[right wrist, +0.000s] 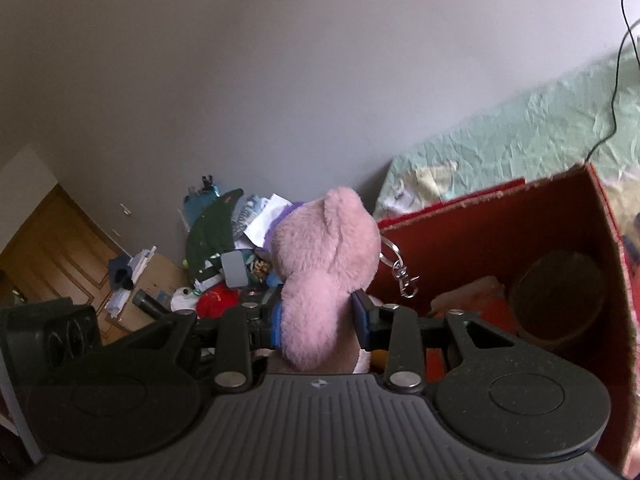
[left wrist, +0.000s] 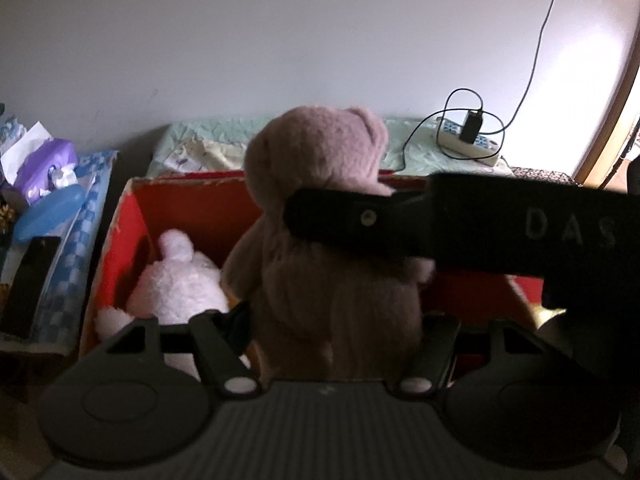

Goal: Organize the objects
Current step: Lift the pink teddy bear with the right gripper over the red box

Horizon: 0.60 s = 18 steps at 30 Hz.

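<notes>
I am holding one pink teddy (left wrist: pixel 332 248) in both tongs, left tongs (left wrist: pixel 332 332) and right tongs (right wrist: pixel 318 316) clamping; uneven release risks snagging the red box (left wrist: pixel 120 240) rim.

We can read only one piece of lettering: the pale capitals "D A S" on the side of the black claw (left wrist: pixel 500 228) that reaches in from the right edge of the left wrist view; the word runs off the frame, so we cannot tell whether more letters follow. In the right wrist view we see a small round crosshair mark (right wrist: pixel 319 384) on the ribbed grey housing between the two arms; it carries no letters. The packets and papers in the clutter by the wall are too blurred for us to read.
</notes>
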### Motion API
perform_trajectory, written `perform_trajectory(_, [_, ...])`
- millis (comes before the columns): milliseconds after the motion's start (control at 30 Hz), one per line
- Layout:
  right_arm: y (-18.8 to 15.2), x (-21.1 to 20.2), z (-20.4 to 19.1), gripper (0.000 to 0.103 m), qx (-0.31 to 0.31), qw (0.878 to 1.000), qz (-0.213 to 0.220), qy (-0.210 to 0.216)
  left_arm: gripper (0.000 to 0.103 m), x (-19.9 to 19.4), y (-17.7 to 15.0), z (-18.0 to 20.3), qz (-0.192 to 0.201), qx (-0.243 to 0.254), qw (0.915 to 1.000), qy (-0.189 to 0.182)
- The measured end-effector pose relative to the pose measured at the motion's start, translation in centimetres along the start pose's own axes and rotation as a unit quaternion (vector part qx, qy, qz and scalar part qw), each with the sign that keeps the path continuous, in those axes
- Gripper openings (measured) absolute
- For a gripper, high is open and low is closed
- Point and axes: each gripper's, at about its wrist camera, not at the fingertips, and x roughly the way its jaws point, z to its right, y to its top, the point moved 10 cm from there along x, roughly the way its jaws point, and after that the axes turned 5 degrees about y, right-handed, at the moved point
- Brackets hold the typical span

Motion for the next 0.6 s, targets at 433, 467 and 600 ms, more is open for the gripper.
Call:
perform_trajectory(433, [-2.3,3.8,2.7,0.037,0.061,0.996,-0.063,-0.015,0.066,5.2,-2.3,-2.7,-0.060,-0.016,0.9980,0.012])
perform_trajectory(467, [-2.3,3.8,2.9,0.038,0.068,0.995,-0.065,-0.016,0.066,5.3,-2.3,-2.8,-0.060,-0.017,0.9980,0.012])
perform_trajectory(600, [-2.3,3.6,3.4,0.040,0.073,0.994,-0.074,-0.029,0.067,5.3,-2.3,-2.6,-0.068,-0.012,0.9975,0.017])
